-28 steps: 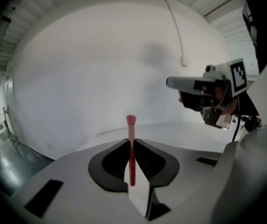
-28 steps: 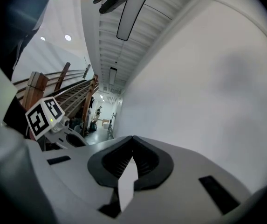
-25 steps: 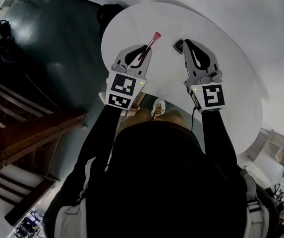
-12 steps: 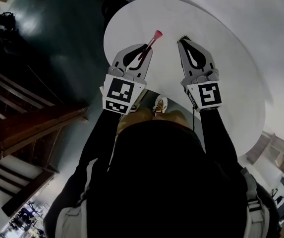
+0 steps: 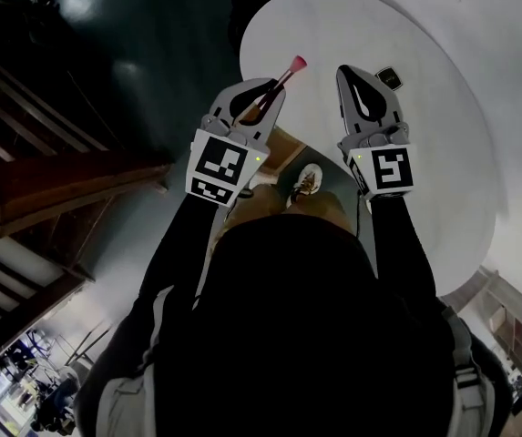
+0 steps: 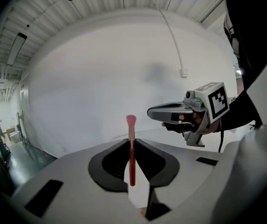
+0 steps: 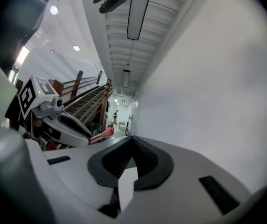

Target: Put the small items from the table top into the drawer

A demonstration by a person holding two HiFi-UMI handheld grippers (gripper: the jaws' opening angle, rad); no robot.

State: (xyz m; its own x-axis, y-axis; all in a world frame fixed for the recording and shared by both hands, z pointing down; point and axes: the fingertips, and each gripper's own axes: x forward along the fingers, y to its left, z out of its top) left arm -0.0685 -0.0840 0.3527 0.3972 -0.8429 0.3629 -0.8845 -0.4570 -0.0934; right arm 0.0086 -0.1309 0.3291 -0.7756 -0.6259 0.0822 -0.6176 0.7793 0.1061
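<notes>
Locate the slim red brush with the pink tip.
The brush sits clamped in the left gripper, left of centre in head view, tip over the round white table.

Dark floor, wooden stairs, white wall

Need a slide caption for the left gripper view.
Left gripper, jaws shut on a pink-tipped red brush; right gripper alongside.

Bright indoor light, fisheye-warped edges, dark vignette
</notes>
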